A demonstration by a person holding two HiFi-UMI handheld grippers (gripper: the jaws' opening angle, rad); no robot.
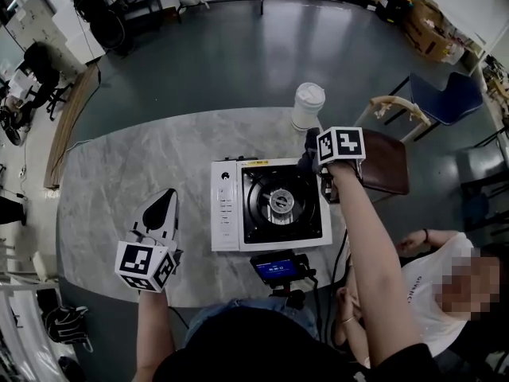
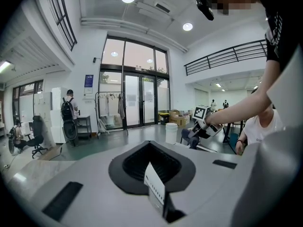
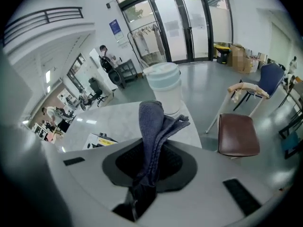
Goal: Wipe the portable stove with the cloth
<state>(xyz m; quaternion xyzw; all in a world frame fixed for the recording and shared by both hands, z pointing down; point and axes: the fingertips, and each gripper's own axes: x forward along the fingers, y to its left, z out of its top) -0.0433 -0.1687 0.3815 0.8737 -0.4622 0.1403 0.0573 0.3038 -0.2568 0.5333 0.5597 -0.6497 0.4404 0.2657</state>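
Observation:
The portable stove (image 1: 270, 205), white with a black burner pan, sits mid-table in the head view. Over its far right corner my right gripper (image 1: 316, 159) is shut on a dark blue cloth (image 1: 308, 151). In the right gripper view the cloth (image 3: 152, 126) stands up out of the closed jaws of that gripper (image 3: 150, 167), and a stove corner (image 3: 100, 140) shows at the left. My left gripper (image 1: 165, 203) hovers left of the stove with its jaws together and nothing held. The left gripper view shows this gripper (image 2: 152, 174) raised and aimed level across the room.
A lidded white cup (image 1: 307, 106) stands on the marble table (image 1: 119, 181) behind the stove. A small screen device (image 1: 278, 269) sits at the near edge. A brown-seated chair (image 1: 386, 161) and a seated person (image 1: 441, 281) are at the right.

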